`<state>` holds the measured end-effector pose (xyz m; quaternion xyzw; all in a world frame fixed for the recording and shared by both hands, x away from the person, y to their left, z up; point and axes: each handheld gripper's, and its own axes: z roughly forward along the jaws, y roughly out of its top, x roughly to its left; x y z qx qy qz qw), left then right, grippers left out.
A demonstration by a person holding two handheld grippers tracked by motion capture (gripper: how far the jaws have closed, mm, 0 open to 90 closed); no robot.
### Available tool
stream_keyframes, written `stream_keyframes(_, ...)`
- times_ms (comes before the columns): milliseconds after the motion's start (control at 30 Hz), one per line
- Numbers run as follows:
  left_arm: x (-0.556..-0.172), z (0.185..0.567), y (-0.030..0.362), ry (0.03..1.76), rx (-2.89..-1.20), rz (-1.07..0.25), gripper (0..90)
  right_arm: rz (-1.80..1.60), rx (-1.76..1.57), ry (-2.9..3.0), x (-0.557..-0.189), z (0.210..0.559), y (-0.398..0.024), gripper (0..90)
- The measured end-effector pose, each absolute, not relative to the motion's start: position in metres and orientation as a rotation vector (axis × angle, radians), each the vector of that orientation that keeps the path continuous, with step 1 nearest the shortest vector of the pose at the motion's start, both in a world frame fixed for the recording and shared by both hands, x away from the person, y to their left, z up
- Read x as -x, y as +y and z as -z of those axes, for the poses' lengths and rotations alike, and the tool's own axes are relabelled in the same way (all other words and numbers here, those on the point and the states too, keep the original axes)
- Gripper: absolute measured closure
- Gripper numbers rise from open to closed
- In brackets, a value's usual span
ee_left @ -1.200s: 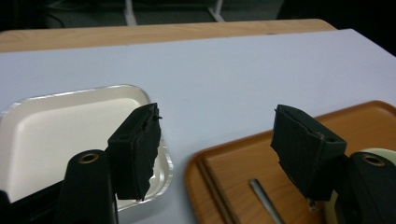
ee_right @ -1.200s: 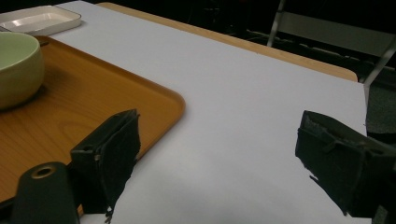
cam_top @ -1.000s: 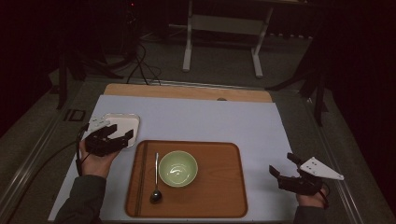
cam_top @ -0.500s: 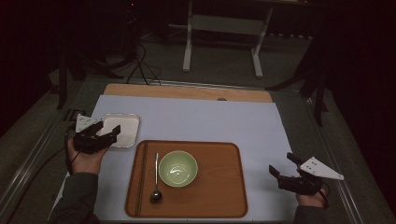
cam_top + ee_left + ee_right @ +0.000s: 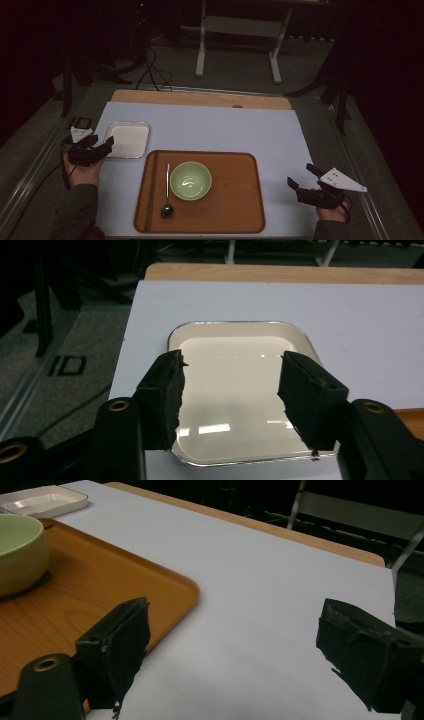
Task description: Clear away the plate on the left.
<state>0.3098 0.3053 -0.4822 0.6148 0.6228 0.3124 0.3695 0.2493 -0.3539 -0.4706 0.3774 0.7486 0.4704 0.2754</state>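
Risk: left gripper (image 5: 95, 150) jaws open, just been closing over the steel tray (image 5: 240, 390), nothing gripped; thin rim could slip.

A shallow white dish (image 5: 127, 139) with a thin metallic rim – rectangular, corners rounded – lies flat and upright on the pale sheet at the left of the high view, a little above mid-height. Nothing lies in it; its glossy floor throws back a few light streaks. Its right edge sits near the upper left corner of the wooden tray, apart from it. In the left gripper view the dish (image 5: 235, 390) fills the lower middle of the frame – long side across
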Motion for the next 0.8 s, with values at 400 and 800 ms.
stream_keyframes(400,-0.338,0.490,0.320,1.656,-1.621,-0.748,53.4,-1.258,-1.025,2.018,-0.250,0.472,-0.353,13.7)
stream_keyframes(800,-0.364,0.518,0.335,1.833,-1.614,-0.679,64.4,-1.263,-1.025,2.012,-0.248,0.472,-0.354,13.7)
